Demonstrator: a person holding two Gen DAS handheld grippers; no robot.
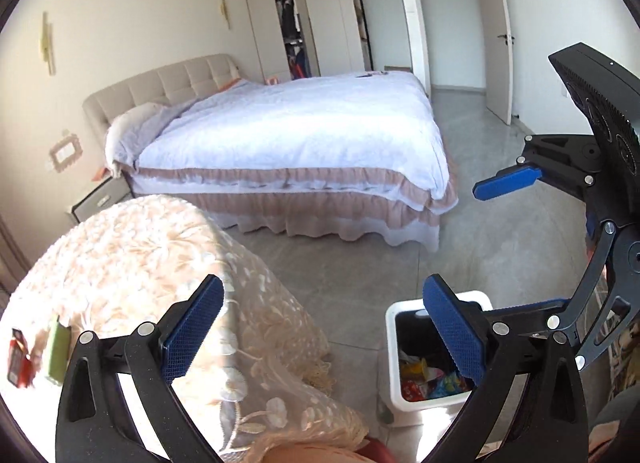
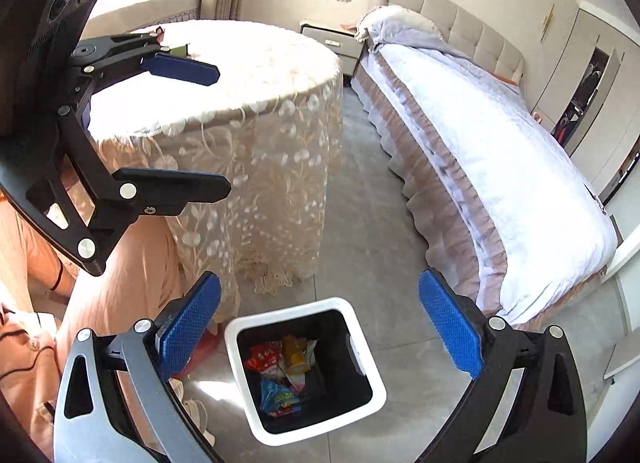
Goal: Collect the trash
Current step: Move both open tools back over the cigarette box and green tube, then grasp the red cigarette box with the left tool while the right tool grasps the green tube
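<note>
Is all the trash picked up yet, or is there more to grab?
Some is done: colourful wrappers already lie inside the white bin on the floor. Nothing is in hand now; the left gripper and right gripper are both open and empty. Still left: a red packet and a green item on the lace-covered table.
</note>
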